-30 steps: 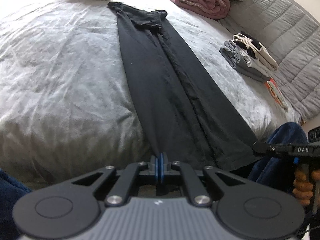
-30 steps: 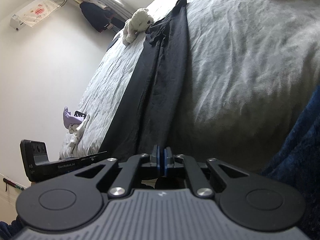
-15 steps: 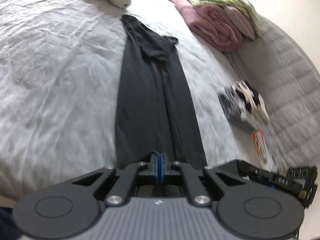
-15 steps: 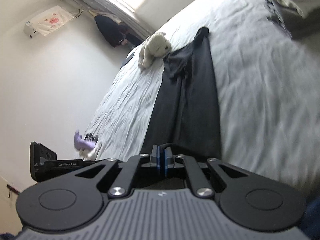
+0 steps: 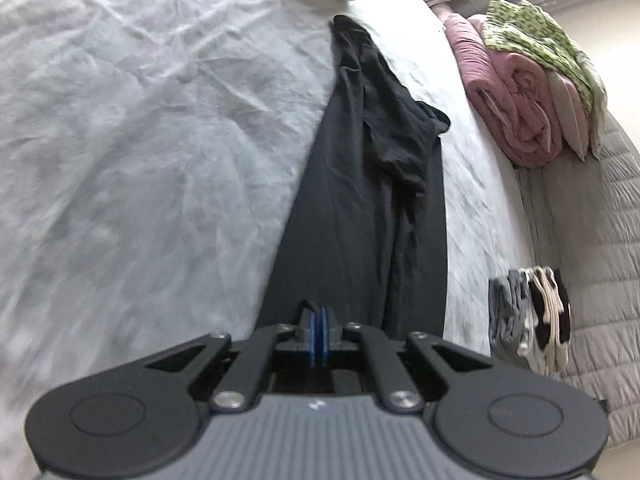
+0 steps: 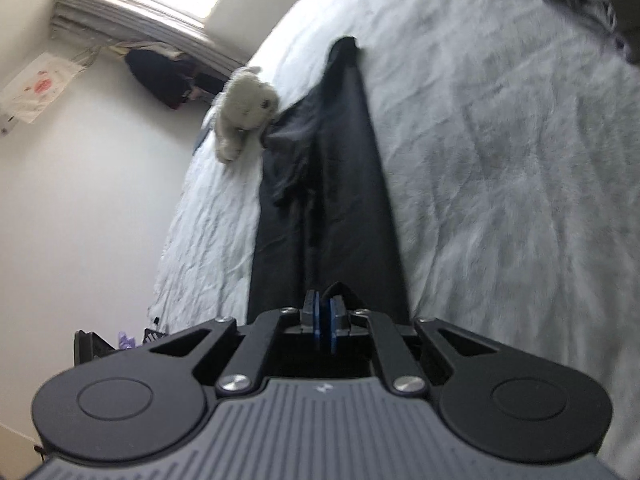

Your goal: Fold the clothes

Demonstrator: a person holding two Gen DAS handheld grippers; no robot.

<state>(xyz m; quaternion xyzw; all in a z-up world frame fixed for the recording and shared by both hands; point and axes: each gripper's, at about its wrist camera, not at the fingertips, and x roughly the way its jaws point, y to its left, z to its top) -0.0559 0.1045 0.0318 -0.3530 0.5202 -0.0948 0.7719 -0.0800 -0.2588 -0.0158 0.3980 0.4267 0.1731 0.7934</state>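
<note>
While both claws were clenched on the near hem of the long black jersey garment (image 5: 360, 208), the cloth ran taut away from them across the bed, which is judged to be the reason for the twin grip: two held corners keep the hem level for a lengthwise fold. The left claw (image 5: 318, 336) had its blue pads pressed together with a fold of black fabric rising just above them. The right claw (image 6: 325, 320) showed a narrow gap between its pads, with a hump of the same fabric caught there. The garment lay as a narrow strip already doubled along its length, on the pale grey wrinkled bed cover (image 5: 140, 160).

Further off, a bunched part of the garment lay heaped on the strip, its sleeve or collar not distinguishable. Beyond its far end sat a white plush toy (image 6: 244, 112), cut off by the frame in the left view.

To the side, a small stack of folded grey, white and black clothes (image 5: 528, 316) rested by the quilted grey edging, with rolled pink bedding (image 5: 516, 100) behind.

Motion blur softened both views. The hem itself was hidden under the claw bodies, so the exact grip points could not be confirmed.
</note>
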